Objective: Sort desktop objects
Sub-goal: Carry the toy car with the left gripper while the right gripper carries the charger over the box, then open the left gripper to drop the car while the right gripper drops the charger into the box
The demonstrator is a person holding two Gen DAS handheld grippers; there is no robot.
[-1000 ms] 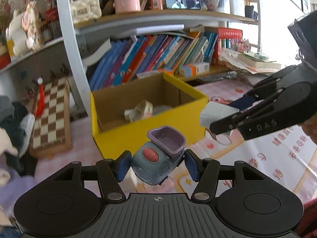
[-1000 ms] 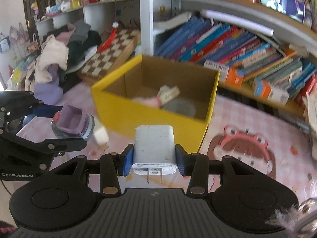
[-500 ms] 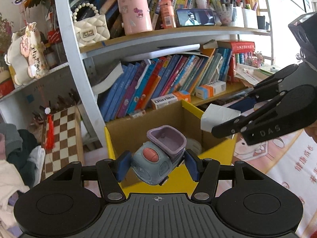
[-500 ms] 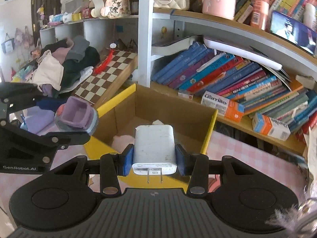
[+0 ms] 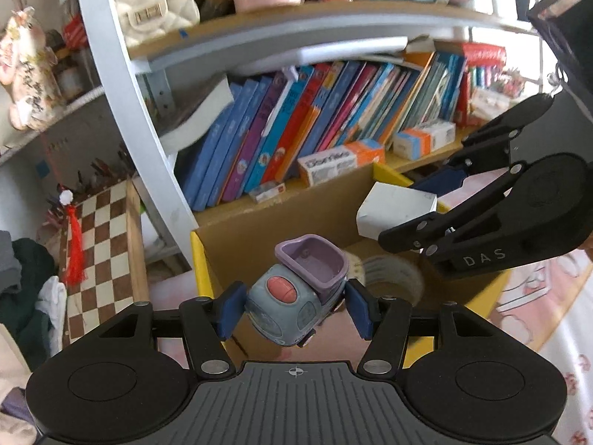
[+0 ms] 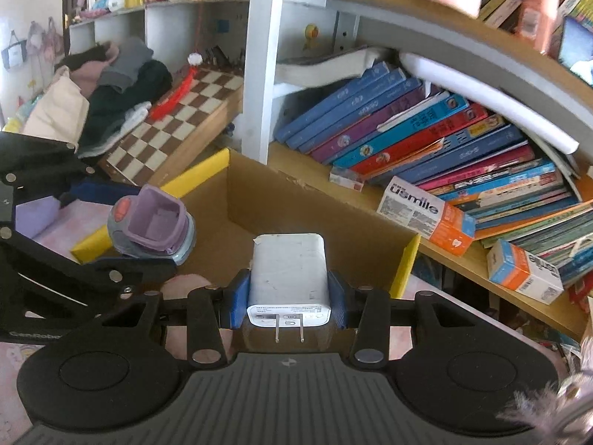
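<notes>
My left gripper (image 5: 294, 309) is shut on a grey-blue toy truck (image 5: 292, 296) with a purple bucket and holds it over the near left part of the yellow cardboard box (image 5: 202, 259). My right gripper (image 6: 288, 298) is shut on a white charger plug (image 6: 288, 278), prongs toward the camera, above the box's opening (image 6: 315, 207). The charger also shows in the left wrist view (image 5: 396, 209), and the truck in the right wrist view (image 6: 152, 222). A roll of tape (image 5: 393, 276) and a pink item (image 6: 185, 283) lie inside the box.
A bookshelf with leaning books (image 5: 315, 126) stands right behind the box. A chessboard (image 5: 100, 244) leans at the left beside a pile of clothes (image 6: 92, 92). Small cartons (image 6: 426, 211) lie on the low shelf. A pink patterned mat (image 5: 537, 296) covers the table.
Both grippers have moved forward and over the box, from in front of its yellow wall to above its opening. Both still hold their objects.
</notes>
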